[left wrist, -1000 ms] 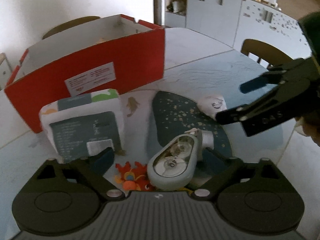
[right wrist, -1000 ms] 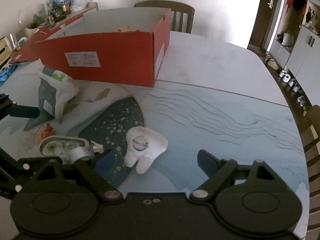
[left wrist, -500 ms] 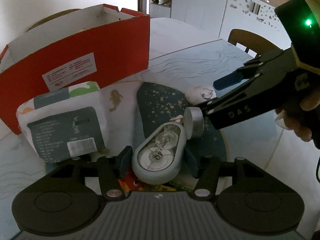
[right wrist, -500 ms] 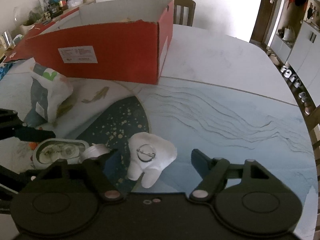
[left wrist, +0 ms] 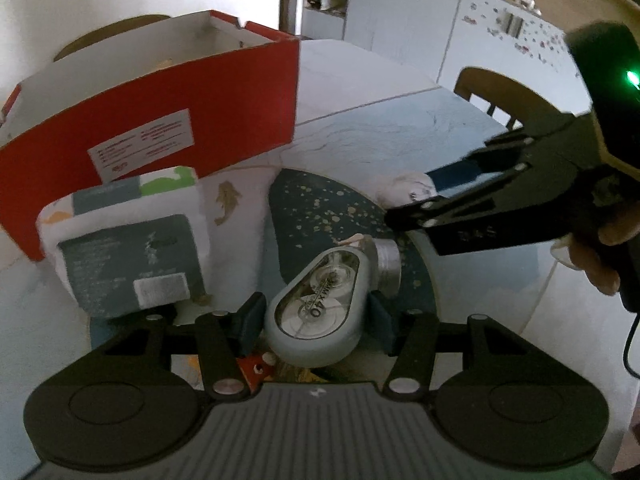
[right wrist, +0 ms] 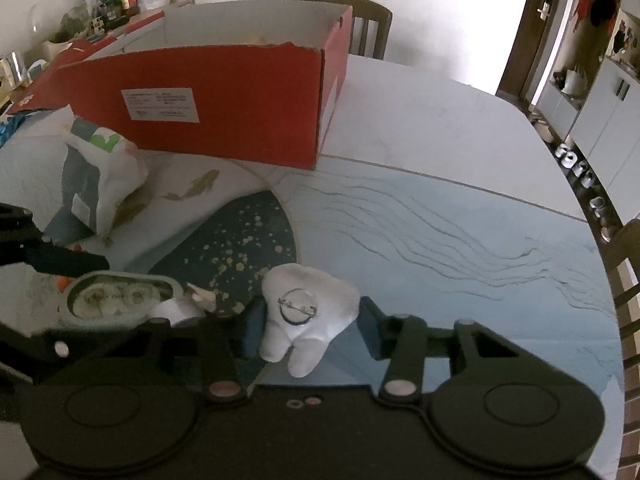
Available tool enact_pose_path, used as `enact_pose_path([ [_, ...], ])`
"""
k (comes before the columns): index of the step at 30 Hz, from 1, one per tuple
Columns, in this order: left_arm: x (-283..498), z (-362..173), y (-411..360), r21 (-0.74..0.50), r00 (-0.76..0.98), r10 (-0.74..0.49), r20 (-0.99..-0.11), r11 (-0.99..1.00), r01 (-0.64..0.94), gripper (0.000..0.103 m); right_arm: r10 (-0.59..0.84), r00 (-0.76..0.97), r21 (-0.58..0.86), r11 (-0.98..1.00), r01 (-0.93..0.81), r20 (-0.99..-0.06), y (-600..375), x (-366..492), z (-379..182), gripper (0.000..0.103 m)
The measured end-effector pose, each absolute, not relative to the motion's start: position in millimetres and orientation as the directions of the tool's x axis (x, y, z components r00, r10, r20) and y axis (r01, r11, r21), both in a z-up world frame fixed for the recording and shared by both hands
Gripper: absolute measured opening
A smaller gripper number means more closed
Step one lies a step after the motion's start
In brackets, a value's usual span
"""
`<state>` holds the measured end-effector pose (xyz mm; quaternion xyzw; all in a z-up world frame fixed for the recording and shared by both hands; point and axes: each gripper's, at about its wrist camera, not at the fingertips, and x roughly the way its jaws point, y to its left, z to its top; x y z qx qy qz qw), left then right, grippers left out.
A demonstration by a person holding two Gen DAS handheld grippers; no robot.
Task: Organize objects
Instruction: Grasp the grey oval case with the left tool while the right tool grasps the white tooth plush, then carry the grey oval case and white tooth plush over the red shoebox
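My left gripper has just been closing, and its jaws now sit narrowed on either side of the grey oval tape dispenser with a clear window; the dark pads look to be against its flanks, so I read this as a grip. My right gripper has just been closing too, around the white plush tooth with a metal pin on its face. The left pad touches the plush; whether the right pad presses it or stands just off it I cannot tell.

Both things lie on the pale table with the dark speckled patch, in front of the open red cardboard box, which I take to be where they belong.

To do this well, I would finish the squeeze on the tooth before lifting, since soft plush gives and can slip out. The dispenser is hard and rounded, so I would hold it across its widest part and raise it straight up. The two grippers are close together; lifting one at a time would keep them from knocking.

The box's contents are hidden behind its wall. An orange toy under my left gripper is mostly covered. The soft white and grey packet beside the dispenser has print too blurred to read.
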<state>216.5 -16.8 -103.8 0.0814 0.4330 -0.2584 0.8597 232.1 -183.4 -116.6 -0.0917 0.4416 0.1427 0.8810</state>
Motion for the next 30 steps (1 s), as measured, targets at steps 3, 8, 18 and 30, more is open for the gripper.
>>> enact_pose_path([
  [3, 213, -98, -9, -0.11, 0.502, -0.377, -0.778, 0.869, 0.482, 0.054, 0.176, 0.573, -0.032, 0.942, -0.334, -0.8, -189, 224, -110, 0.047],
  [8, 204, -89, 0, -0.138, 0.525, -0.374, -0.765, 0.891, 0.433, 0.054, 0.188, 0.572, -0.022, 0.94, -0.34, -0.798, -197, 210, -100, 0.047],
  [18, 189, -61, 16, -0.163, 0.581, -0.365, -0.728, 0.915, 0.369, 0.054, 0.244, 0.584, 0.013, 0.929, -0.37, -0.774, -197, 186, -66, 0.047],
  [30, 190, -12, 41, -0.191, 0.664, -0.367, -0.652, 0.926, 0.325, 0.054, 0.336, 0.612, 0.032, 0.891, -0.452, -0.716, -175, 185, -13, 0.048],
])
